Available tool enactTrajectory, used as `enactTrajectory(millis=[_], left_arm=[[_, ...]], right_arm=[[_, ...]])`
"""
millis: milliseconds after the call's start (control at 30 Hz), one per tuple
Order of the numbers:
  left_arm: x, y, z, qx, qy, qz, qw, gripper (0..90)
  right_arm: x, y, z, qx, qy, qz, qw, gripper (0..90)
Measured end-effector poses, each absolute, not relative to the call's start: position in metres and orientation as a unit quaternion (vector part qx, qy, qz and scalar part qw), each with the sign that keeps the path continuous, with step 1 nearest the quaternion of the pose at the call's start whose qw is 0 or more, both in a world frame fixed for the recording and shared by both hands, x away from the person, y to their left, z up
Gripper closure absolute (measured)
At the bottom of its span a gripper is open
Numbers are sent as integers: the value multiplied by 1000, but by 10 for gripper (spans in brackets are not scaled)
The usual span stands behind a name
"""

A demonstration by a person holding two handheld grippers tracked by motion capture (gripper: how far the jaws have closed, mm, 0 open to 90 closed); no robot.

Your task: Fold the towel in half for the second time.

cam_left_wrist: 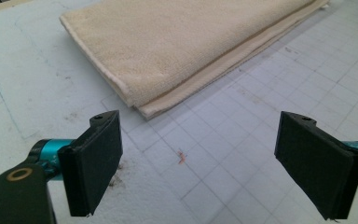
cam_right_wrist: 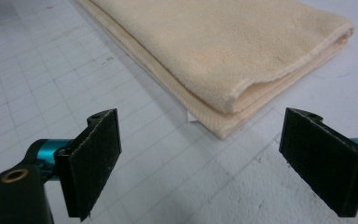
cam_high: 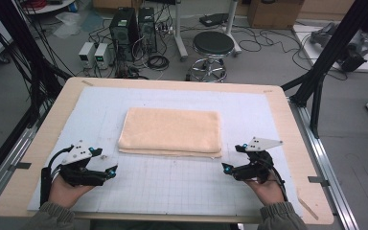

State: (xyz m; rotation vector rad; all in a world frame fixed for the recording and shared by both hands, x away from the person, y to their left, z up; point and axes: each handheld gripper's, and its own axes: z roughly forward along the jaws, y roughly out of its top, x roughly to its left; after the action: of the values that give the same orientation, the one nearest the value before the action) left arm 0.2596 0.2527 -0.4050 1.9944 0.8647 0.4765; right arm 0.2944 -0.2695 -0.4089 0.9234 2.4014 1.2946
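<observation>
Beige folded towel [cam_high: 171, 131] lies mid-desk, soft, light and floppy by the look; its near corners seem the best hold. Left gripper [cam_high: 109, 172] and right gripper [cam_high: 230, 166] flank it, jaws spread, empty.

Left gripper [cam_high: 109, 163] and right gripper [cam_high: 232, 158] hover low (fingers spread wide).

high view: overhead, facing forward-down | gripper views: low, close | shared: folded towel [cam_high: 171, 132]
</observation>
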Motion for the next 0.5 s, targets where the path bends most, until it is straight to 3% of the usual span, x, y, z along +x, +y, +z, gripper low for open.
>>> enactTrajectory(millis=[500], left_arm=[[244, 262, -406, 799, 355, 194, 445, 143]], right_arm=[[274, -285, -409, 323, 818, 456, 138, 120]])
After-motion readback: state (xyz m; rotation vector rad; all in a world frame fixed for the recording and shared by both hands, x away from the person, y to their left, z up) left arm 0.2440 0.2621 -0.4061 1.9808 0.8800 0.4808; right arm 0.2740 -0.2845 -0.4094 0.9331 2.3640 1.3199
